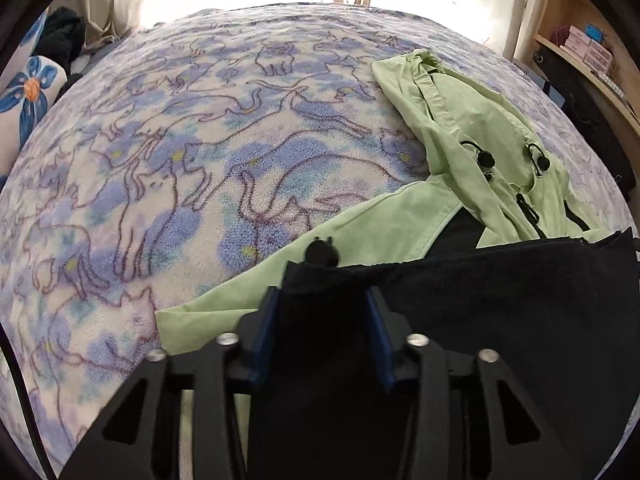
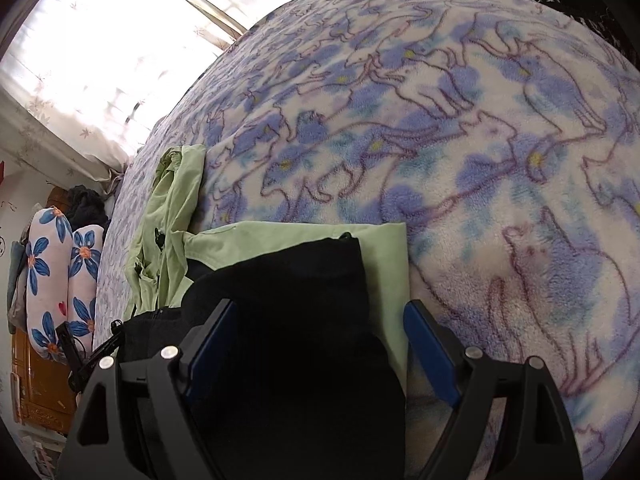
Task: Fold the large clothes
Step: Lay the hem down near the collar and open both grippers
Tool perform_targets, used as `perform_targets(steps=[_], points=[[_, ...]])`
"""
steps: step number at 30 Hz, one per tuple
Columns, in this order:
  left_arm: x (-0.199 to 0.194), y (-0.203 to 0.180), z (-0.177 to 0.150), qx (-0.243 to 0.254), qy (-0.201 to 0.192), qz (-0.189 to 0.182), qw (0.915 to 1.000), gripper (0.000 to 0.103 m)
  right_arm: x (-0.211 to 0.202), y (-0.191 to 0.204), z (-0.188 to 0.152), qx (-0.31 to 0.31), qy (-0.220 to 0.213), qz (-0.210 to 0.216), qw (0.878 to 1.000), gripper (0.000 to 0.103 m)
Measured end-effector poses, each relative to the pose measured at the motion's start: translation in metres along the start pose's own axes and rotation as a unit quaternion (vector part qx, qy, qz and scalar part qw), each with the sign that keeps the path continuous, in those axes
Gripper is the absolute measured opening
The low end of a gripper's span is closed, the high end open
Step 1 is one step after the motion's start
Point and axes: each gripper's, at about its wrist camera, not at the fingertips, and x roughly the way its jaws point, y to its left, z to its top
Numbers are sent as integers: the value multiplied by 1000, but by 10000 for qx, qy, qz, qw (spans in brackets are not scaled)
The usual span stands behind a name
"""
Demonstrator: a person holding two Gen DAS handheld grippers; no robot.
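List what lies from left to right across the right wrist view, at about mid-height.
Flower-print pillows → crumpled green hood of the jacket → black lining of the jacket → flat green jacket panel → cat-print blanket.

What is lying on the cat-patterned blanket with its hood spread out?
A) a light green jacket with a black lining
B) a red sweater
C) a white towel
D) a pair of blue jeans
A: the light green jacket lies on the blanket, hood spread, black lining showing.
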Motion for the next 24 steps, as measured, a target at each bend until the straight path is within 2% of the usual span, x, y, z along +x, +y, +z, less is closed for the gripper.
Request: perform_targets(steps=[2, 4, 7, 12, 13, 14, 15, 16, 17, 19, 24], points=[[-4, 2, -1, -77, -84, -42, 9999, 17, 1, 2, -2, -67, -16, 4, 10000, 85], [-10, 4, 0, -191, -192, 8, 9996, 13, 3, 6, -3, -177, -39, -58, 9998, 85], [-27, 9, -1, -446, -443, 99, 9980, 11, 5, 15, -5, -406, -50, -145, 9991, 81], [-59, 18, -5, -729, -858, 149, 9935, 11, 7, 30, -8, -827, -69, -342, 9960, 80], [-61, 20, -6, -745, -837, 190, 9935, 11, 8, 32, -8, -872, -69, -371, 9955, 73], [-61, 21, -7, -734, -786, 258, 9939, 11, 11, 35, -9, -933, -36, -469, 9945, 52], [-60, 21, -8, -723, -734, 338, 9941, 11, 14, 37, -9, -993, 3, -668, 9928, 40], [-59, 21, -9, -717, -673, 410, 9943, 11, 15, 39, -9, -1089, 1, -857, 9903, 21], [-59, 22, -9, -754, -666, 420, 9940, 11, 13, 42, -10, -1183, -80, -911, 9888, 13], [-65, 21, -6, -837, -784, 424, 9925, 11, 0, 47, -10, -1226, -405, -930, 9873, 6], [-79, 13, -1, -906, -1161, 516, 9878, 11, -29, 64, -11, -1536, -1135, -1168, 9746, 4]])
